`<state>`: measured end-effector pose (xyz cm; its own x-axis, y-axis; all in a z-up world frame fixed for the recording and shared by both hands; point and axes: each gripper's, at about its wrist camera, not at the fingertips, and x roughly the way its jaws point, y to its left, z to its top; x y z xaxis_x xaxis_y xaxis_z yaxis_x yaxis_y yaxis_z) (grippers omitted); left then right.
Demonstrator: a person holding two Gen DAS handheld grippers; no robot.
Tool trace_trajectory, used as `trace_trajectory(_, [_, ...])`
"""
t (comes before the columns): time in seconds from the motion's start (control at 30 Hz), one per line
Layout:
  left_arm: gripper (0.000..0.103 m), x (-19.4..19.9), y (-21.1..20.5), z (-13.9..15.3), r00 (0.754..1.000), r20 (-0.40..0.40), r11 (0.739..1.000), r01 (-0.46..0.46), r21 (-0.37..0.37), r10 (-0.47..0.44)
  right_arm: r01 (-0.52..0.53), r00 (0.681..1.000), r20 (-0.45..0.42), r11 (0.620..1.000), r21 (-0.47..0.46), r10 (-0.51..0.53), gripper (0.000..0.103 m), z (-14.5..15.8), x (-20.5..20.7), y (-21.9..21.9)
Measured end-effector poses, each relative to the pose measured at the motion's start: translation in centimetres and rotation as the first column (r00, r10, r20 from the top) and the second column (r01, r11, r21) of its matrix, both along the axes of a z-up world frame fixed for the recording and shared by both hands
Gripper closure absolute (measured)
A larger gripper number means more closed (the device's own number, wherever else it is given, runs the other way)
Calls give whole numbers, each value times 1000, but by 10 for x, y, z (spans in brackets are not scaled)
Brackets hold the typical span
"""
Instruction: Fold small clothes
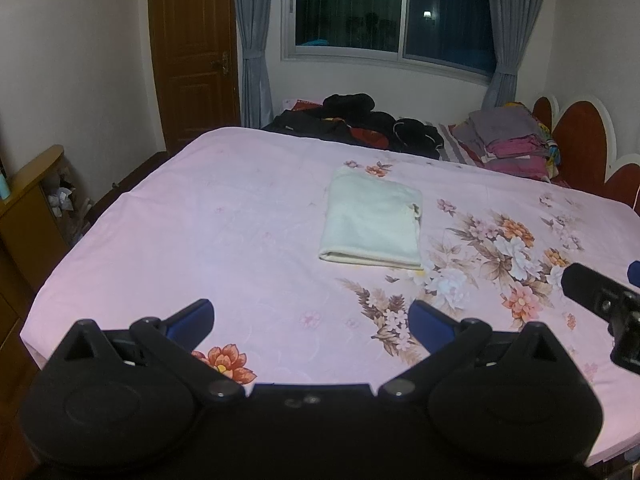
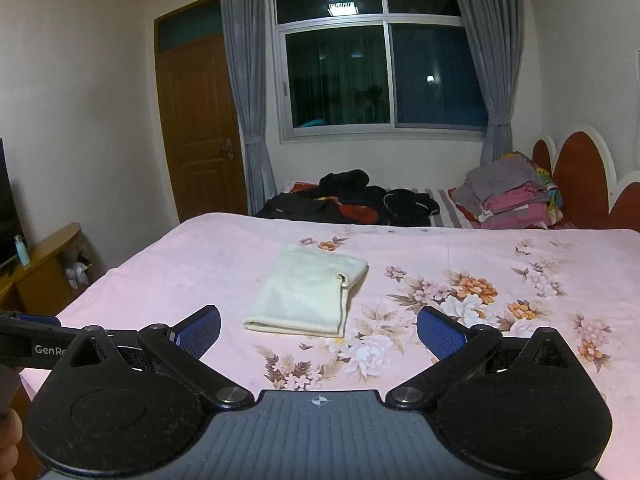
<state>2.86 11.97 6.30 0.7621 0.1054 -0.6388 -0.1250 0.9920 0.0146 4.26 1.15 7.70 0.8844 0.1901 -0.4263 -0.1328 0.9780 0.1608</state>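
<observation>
Ahead of the left claw (image 1: 311,320) and a little to its right, a cream cloth (image 1: 374,226) lies folded into a neat rectangle on the pink flowered bedsheet (image 1: 200,220), well clear of the blue fingertips (image 1: 192,316), which are spread wide apart and hold nothing. The right claw (image 2: 319,330) hangs over the same sheet (image 2: 480,248) with its jaws just as wide and empty; from it the cloth (image 2: 308,294) sits just beyond and between the fingertips (image 2: 202,330), slightly toward the left one, not touching either. A loose corner of the cloth curls up along its right edge. Far beyond both claws, past the far edge of the sheet, a heap of dark clothes (image 2: 352,198) lies across the bed, and to the right of that heap a stack of folded grey and pink clothes (image 2: 512,196) rests near the red headboard (image 2: 576,168). Behind them a dark window (image 2: 380,76) stands between grey curtains (image 2: 244,100), with a brown door (image 2: 192,120) off to the left.
</observation>
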Motion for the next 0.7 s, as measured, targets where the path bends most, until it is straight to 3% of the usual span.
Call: trace_trajectory(0.7, [0, 4, 1, -2, 1000, -7, 1000, -2, -3, 2, -13, 1000, -10, 1000, -1, 13, 0, -5, 7, 2])
